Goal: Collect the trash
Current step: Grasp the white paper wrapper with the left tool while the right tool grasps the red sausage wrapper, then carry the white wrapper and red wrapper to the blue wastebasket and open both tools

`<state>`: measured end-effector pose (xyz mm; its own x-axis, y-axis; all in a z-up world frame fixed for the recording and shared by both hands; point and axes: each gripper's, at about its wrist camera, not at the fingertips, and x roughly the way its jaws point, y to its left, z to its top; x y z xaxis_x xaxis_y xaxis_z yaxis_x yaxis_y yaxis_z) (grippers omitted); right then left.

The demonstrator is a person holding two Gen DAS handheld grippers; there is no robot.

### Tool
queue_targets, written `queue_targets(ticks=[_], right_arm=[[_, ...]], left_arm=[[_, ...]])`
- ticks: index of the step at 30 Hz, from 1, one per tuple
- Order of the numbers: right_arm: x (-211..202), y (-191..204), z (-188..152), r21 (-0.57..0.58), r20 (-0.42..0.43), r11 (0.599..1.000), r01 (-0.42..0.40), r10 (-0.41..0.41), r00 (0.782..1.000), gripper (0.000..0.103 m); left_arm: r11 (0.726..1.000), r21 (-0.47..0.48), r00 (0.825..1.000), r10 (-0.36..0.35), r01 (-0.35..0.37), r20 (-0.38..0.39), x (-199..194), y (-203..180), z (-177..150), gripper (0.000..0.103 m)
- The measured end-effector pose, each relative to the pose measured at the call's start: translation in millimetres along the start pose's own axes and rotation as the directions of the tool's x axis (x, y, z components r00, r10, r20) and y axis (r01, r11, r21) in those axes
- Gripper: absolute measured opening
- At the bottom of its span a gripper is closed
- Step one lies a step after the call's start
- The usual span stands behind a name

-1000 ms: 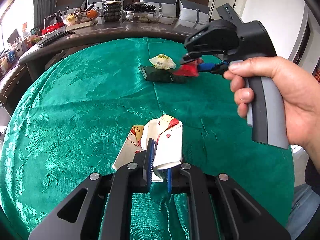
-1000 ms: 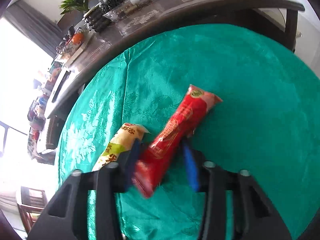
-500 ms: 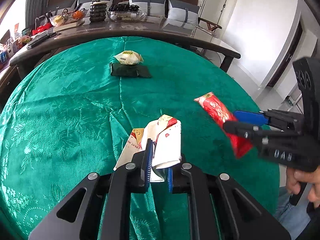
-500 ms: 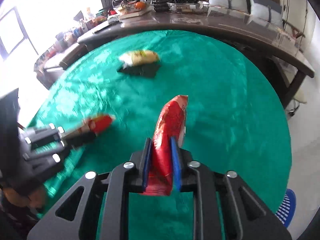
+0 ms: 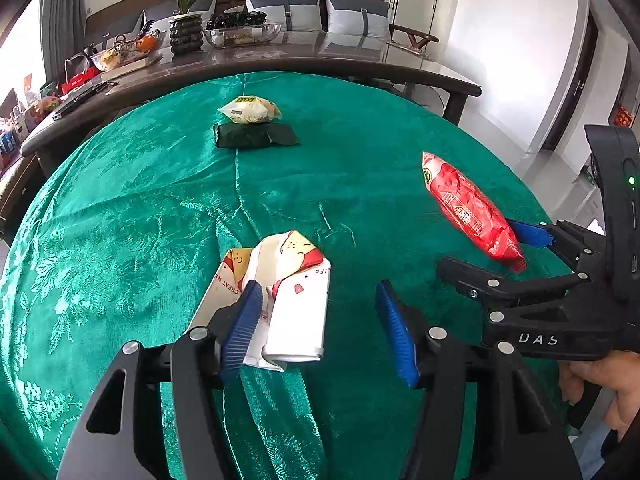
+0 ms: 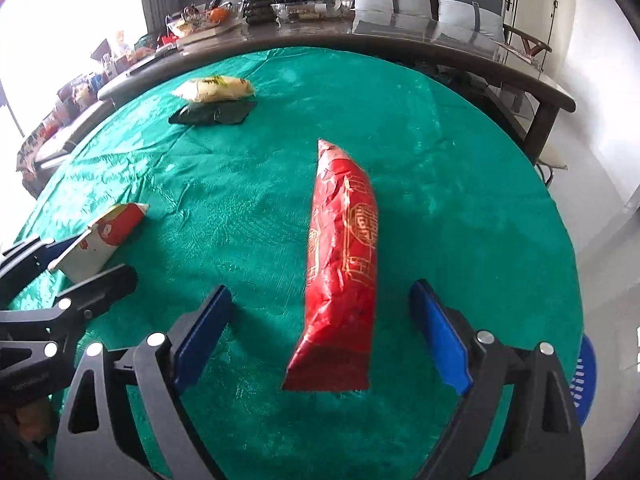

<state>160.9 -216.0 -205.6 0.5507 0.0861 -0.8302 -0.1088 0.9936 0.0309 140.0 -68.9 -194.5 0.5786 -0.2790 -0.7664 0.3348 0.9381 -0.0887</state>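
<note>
Both wrappers slipped free as your jaws were opening: the left gripper (image 5: 320, 326) half-spread around the white carton (image 5: 296, 300), the right gripper (image 6: 320, 336) wide around the red packet (image 6: 344, 264) near the green table's (image 6: 460, 184) near edge.

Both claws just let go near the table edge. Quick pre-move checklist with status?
1. Left claw free of the white carton: not ok. Jaws are opening, but the left pad still overlaps the carton and may touch it.
2. Right claw free of the red wrapper: ok. Jaws opening, clear gaps both sides.
3. Red wrapper settled on the green tablecloth: cannot tell; its near end overhangs the edge.
4. Blue basket under the drop: cannot tell; only a sliver shows past the table's right edge.
5. Remaining trash visible: ok. Yellow snack bag and dark green packet lie far across.
</note>
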Motion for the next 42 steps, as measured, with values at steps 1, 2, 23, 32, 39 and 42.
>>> queue_targets(ticks=[1,2,23,32,39,42], right_arm=[[-1.6,-0.2,-2.0,-0.002,0.0,1.0,0.0,0.0,1.0,0.088],[-0.7,-1.6,-2.1,0.006,0.0,1.0,-0.012,0.012,1.0,0.089],[-35.9,-50.8,34.2,0.052,-0.107,0.979,-0.197,0.202,0.974,0.089],[-4.9,-21.1,62.9,-0.04,-0.245,0.993,-0.112,0.099,0.965,0.049],[-23.4,-50.6,52.7,0.046,-0.183,0.985,-0.164,0.17,0.968,0.013],[-40.7,-66.9,52.0,0.096,-0.126,0.974,-0.206,0.217,0.968,0.011]], left_arm=[[1.0,-0.001,1.0,0.001,-0.001,-0.003,0.5,0.1,0.0,0.059],[1.0,0.0,1.0,0.001,-0.001,-0.003,0.5,0.4,0.2,0.059],[0.999,0.002,0.998,-0.044,0.044,-0.043,-8.7,18.5,5.1,0.043],[0.999,0.027,0.996,-0.041,0.044,-0.082,-9.5,20.6,7.1,0.012],[0.993,0.021,0.992,-0.116,0.117,-0.057,-22.7,1.1,20.6,0.01],[0.987,0.023,0.986,-0.158,0.16,-0.055,-26.0,-10.3,30.7,0.01]])
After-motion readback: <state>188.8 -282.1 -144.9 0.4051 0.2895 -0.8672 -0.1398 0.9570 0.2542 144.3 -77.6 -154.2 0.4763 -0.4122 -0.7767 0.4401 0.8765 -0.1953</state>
